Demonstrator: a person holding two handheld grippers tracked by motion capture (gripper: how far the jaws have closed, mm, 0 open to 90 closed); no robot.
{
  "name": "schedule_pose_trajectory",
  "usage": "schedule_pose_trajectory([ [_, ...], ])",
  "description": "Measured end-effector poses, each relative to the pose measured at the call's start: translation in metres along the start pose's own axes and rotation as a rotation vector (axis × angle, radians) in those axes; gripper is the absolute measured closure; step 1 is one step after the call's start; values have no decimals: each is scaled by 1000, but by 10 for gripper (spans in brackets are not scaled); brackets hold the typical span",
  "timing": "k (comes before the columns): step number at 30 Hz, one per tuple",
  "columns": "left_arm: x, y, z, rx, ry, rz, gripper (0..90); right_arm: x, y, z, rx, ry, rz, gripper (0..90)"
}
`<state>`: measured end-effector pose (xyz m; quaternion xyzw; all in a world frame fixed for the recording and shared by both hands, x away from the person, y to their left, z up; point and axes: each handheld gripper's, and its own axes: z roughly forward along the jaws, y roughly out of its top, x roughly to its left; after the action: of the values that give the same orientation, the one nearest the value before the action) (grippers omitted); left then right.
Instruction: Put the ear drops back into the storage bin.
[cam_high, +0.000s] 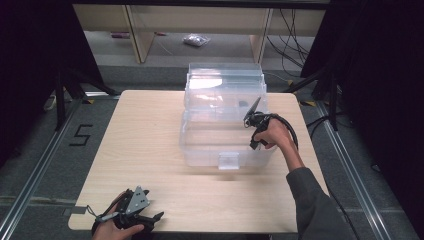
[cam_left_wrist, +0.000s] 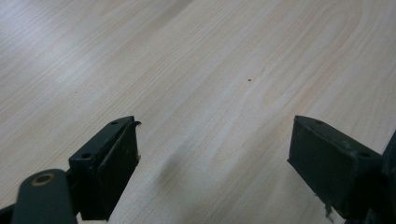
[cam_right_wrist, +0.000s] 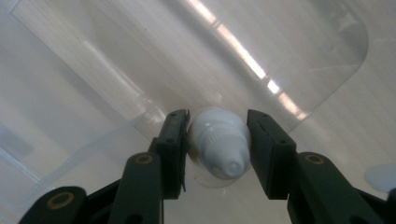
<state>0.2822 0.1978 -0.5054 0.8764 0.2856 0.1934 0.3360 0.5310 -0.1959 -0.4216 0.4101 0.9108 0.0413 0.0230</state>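
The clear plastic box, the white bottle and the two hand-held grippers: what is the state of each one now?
Clear plastic box: lid raised, standing open on the table.
White bottle: clamped between the right jaws, cap on, held over the open box.
Right hand-held gripper: shut on the white bottle.
Left hand-held gripper: jaws wide apart, nothing between them, low over the bare wood.

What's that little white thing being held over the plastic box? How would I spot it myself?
Start at the light wooden table and find the big clear plastic box in its middle. Over the box's right side, the right tongs are shut on a small white bottle with a ribbed collar and rounded nozzle tip. It is the one opaque white thing against see-through plastic.
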Motion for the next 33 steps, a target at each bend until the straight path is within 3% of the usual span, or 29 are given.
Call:
schedule_pose_trajectory([
  [2, 0, 0, 0, 0, 0, -1, 153, 1, 0, 0, 11, 5, 8, 600],
  [5, 0, 0, 0, 2, 2, 2, 153, -4, -1, 3, 1, -11, -44, 600],
  [7, 0, 0, 0, 3, 2, 3, 153, -2, 0, 3, 6, -8, -21, 600],
  [8, 0, 0, 0, 3, 1, 3, 153, -7, 0, 4, 0, -25, -71, 600],
  [11, 0, 0, 0, 3, 2, 4, 153, -3, 0, 3, 16, -24, -20, 598],
  [12, 0, 0, 0, 3, 2, 3, 153, -5, 0, 4, 6, -25, -42, 598],
  [16, 0, 0, 0, 1, 1, 2, 153, -4, -1, 1, -6, -19, -45, 575],
  [18, 0, 0, 0, 0, 1, 0, 153, 0, -1, -3, 3, -11, -1, 531],
  [20, 0, 0, 0, 3, 1, 3, 153, 0, -2, -5, -4, -10, 3, 501],
  [21, 0, 0, 0, 3, 1, 4, 153, -3, -4, -8, -45, -24, -18, 450],
  [24, 0, 0, 0, 3, 1, 4, 153, -2, -5, -15, -59, -26, 8, 407],
  [26, 0, 0, 0, 3, 2, 3, 153, -4, -7, -19, -104, -27, -22, 360],
  [27, 0, 0, 0, 3, 2, 3, 153, -1, -8, -25, -117, -28, 0, 340],
  [28, 0, 0, 0, 3, 3, 3, 153, -1, -9, -26, -139, -30, -21, 332],
  [30, 0, 0, 0, 3, 2, 4, 153, 1, -9, -29, -137, -27, -1, 324],
  [31, 0, 0, 0, 2, 1, 3, 153, 3, -11, -32, -166, -17, -18, 308],
  [33, 0, 0, 0, 2, 3, 2, 153, 4, -12, -34, -171, -14, -27, 298],
])
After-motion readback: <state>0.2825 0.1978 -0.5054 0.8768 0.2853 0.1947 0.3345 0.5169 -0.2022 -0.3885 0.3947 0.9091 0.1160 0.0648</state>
